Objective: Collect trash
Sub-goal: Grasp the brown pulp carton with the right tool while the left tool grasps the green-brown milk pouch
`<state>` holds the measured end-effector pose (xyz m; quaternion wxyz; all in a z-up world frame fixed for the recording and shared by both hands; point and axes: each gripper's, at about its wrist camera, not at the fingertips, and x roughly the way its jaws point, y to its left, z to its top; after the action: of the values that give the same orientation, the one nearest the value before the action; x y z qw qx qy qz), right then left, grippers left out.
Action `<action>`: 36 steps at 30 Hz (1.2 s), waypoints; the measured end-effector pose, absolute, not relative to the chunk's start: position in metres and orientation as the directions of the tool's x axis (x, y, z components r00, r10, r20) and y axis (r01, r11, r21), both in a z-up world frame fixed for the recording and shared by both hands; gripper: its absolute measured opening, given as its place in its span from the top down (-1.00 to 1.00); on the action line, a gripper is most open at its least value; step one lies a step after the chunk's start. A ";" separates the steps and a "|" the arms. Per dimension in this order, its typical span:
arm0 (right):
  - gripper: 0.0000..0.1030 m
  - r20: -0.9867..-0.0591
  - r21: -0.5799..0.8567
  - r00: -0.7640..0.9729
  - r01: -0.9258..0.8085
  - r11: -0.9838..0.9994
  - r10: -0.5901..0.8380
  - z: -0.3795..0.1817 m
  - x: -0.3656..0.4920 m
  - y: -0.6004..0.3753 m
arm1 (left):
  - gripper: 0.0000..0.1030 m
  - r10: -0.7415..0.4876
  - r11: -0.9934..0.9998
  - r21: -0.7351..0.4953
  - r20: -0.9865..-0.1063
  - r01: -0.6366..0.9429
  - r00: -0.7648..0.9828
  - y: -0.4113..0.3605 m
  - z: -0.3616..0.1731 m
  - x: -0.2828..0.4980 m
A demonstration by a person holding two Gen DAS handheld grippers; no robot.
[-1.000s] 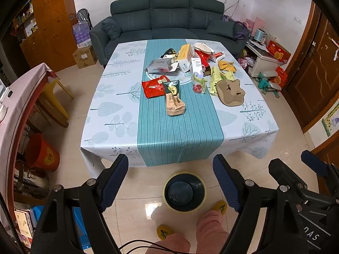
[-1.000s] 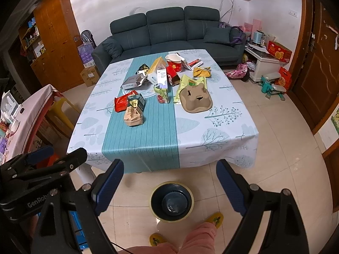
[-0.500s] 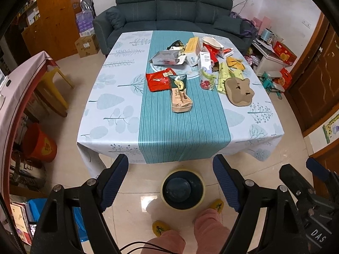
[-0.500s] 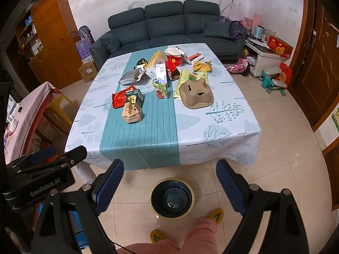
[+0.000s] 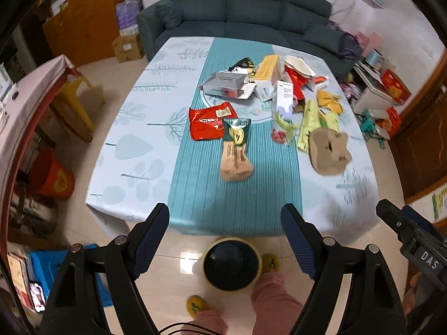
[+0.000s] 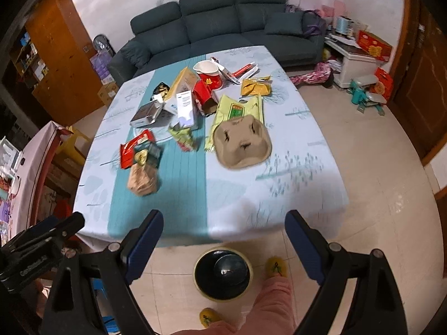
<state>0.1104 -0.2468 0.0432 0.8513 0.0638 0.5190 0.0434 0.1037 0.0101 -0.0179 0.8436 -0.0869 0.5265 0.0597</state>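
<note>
On table [image 5: 134, 150], roughly twelve trash items [image 5: 236, 150], one bin [image 5: 232, 266]

Trash [image 5: 234, 150] on table [image 5: 134, 150], sofa [image 5: 251, 8] behind

**Blurred, cropped, hidden**

Motion blur smears the table's [image 6: 301, 195] near edge and the print on the wrappers [image 5: 213, 120]. The person's leg [image 5: 275, 304] is cut off by the bottom edge. The trash bin [image 6: 223, 275] interior is dark and unreadable. The pile's rear items overlap and are partly hidden.
</note>
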 end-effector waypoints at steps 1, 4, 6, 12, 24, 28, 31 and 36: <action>-0.73 -0.881 0.153 0.450 -0.017 0.988 0.145 0.040 0.123 -0.250 | -0.56 0.016 0.974 -0.084 -0.902 -0.211 0.432 0.010 -0.022 0.113; -0.73 -0.897 0.157 0.411 -0.049 0.986 0.163 0.025 0.167 -0.262 | -0.56 0.035 0.959 -0.080 -0.918 -0.272 0.396 0.010 -0.036 0.144; -0.73 -0.907 0.162 0.381 -0.069 0.984 0.176 0.013 0.193 -0.267 | -0.56 0.030 0.950 -0.085 -0.932 -0.299 0.361 0.012 -0.049 0.165; -0.73 -0.938 0.168 0.285 -0.122 0.978 0.196 -0.037 0.254 -0.268 | -0.56 0.067 0.935 -0.032 -0.963 -0.353 0.262 0.015 -0.095 0.216; -0.46 -0.971 0.163 0.134 -0.234 0.958 0.198 -0.094 0.288 -0.250 | -0.56 0.081 0.907 0.010 -0.985 -0.421 0.151 0.022 -0.153 0.259; -0.45 -0.967 0.179 0.131 -0.258 0.949 0.218 -0.095 0.288 -0.249 | 0.00 0.041 0.910 -0.016 -0.991 -0.414 0.128 0.022 -0.171 0.264; -0.44 -0.968 0.176 0.127 -0.272 0.946 0.216 -0.094 0.289 -0.249 | 0.18 0.063 0.915 0.001 -0.988 -0.404 0.140 0.019 -0.175 0.265; -0.42 -0.969 0.171 0.129 -0.270 0.948 0.211 -0.090 0.290 -0.249 | 0.19 0.041 0.916 -0.026 -0.987 -0.400 0.158 0.017 -0.179 0.258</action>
<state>0.2903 -0.2493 -0.0903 0.7509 -0.0231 0.6403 0.1603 0.2585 0.0174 -0.1787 0.7476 -0.1420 0.6318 0.1474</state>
